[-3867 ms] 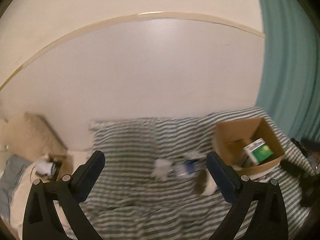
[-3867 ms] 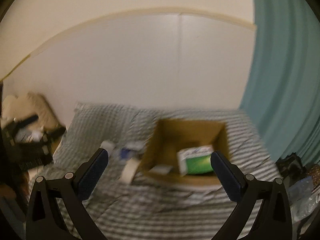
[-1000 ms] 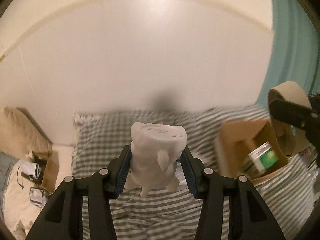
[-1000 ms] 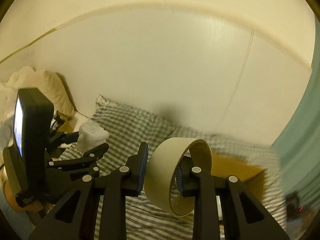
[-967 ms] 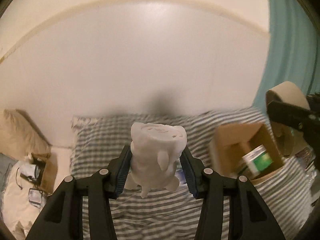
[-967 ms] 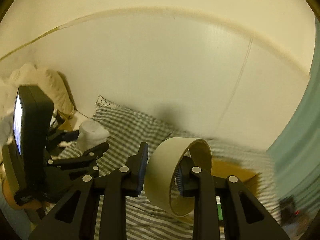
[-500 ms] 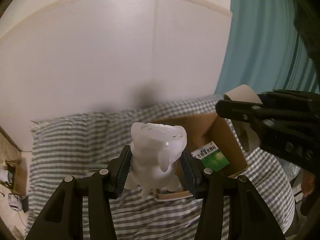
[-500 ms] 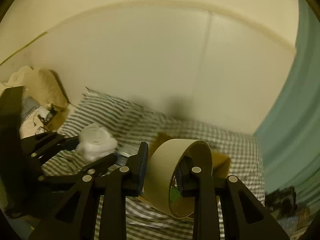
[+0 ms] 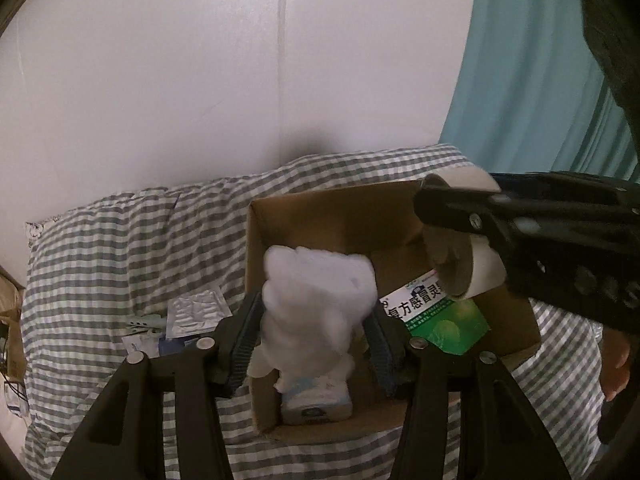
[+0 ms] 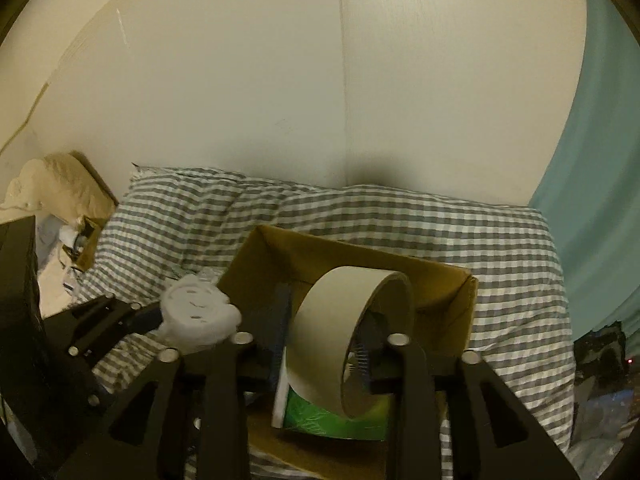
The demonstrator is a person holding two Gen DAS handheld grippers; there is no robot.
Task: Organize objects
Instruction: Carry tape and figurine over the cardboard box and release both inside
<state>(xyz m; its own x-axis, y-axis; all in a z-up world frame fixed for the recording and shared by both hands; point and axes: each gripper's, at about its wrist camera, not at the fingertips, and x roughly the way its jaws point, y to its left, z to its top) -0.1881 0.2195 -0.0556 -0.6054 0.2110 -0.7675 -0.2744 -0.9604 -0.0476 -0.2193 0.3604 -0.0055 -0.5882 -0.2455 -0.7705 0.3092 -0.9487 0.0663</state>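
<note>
The cardboard box [image 9: 352, 220] lies open below both grippers. A green carton [image 9: 444, 320] and small box [image 9: 316, 404] fill its floor.

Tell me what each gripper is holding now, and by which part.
The left gripper holds a white toy figure, pinched at its two sides. The right gripper holds a tape roll, gripped across its band, one finger inside the ring.

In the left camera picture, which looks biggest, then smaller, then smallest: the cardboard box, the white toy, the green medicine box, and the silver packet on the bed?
1. cardboard box
2. white toy, though it is nearest the camera, so this is unsure
3. green medicine box, partly hidden
4. silver packet
</note>
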